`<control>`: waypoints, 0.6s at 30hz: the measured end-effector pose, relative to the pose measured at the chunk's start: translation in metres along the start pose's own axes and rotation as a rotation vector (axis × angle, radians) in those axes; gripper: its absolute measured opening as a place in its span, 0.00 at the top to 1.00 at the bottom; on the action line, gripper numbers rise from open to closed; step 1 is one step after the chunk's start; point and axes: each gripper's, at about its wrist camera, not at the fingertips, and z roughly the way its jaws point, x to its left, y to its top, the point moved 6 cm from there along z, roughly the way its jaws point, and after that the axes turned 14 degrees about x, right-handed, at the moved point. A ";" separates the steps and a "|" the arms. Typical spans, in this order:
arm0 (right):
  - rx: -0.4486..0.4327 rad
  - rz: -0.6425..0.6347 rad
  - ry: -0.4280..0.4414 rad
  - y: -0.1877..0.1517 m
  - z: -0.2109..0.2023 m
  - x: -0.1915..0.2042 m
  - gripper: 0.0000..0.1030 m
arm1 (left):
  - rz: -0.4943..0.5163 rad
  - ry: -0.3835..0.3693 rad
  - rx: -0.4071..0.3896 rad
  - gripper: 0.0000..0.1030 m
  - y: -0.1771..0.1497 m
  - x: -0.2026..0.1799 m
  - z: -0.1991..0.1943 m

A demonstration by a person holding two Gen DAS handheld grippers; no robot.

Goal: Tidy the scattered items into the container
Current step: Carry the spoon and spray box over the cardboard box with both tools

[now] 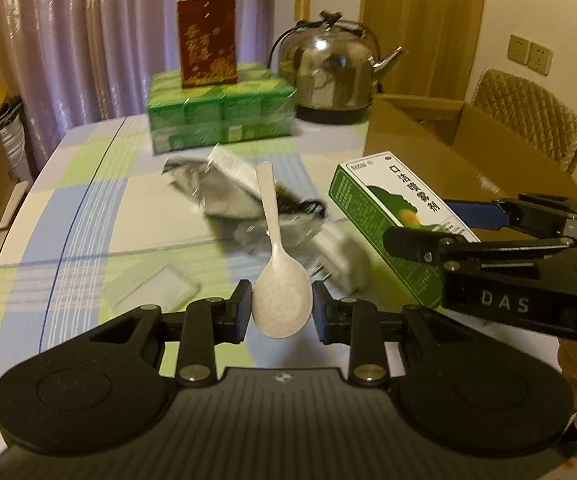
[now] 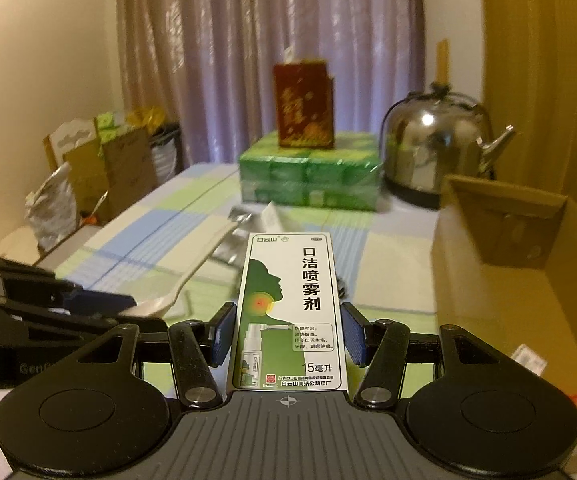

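Observation:
My left gripper (image 1: 282, 312) is shut on the bowl of a white speckled spoon (image 1: 275, 256), with the handle pointing away above the table. My right gripper (image 2: 288, 340) is shut on a green-and-white spray box (image 2: 288, 304), which lies flat along its fingers. The left wrist view shows the right gripper (image 1: 428, 228) at the right with that spray box (image 1: 384, 212). The open cardboard box (image 1: 448, 148) stands right of both grippers, and the right wrist view shows the cardboard box (image 2: 508, 280) close by. On the checked table (image 1: 88, 216) lie a silver foil packet (image 1: 208, 188), a white plug (image 1: 340, 260) and a clear pouch (image 1: 156, 288).
At the table's far end sit a green wrapped pack stack (image 1: 220, 116) with a red carton (image 1: 207, 40) on top, and a steel kettle (image 1: 328, 72). A woven chair (image 1: 528, 116) is behind the cardboard box. Cartons and bags (image 2: 100, 168) stand on the floor left of the table.

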 end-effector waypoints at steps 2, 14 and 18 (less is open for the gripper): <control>-0.021 0.014 -0.019 0.006 -0.008 -0.009 0.49 | 0.017 -0.006 -0.019 0.74 0.009 -0.009 -0.003; -0.092 0.132 -0.147 0.020 -0.052 -0.080 0.49 | 0.090 -0.085 -0.094 0.74 0.053 -0.073 -0.011; -0.097 0.172 -0.188 0.022 -0.067 -0.106 0.49 | 0.117 -0.120 -0.109 0.74 0.067 -0.101 -0.010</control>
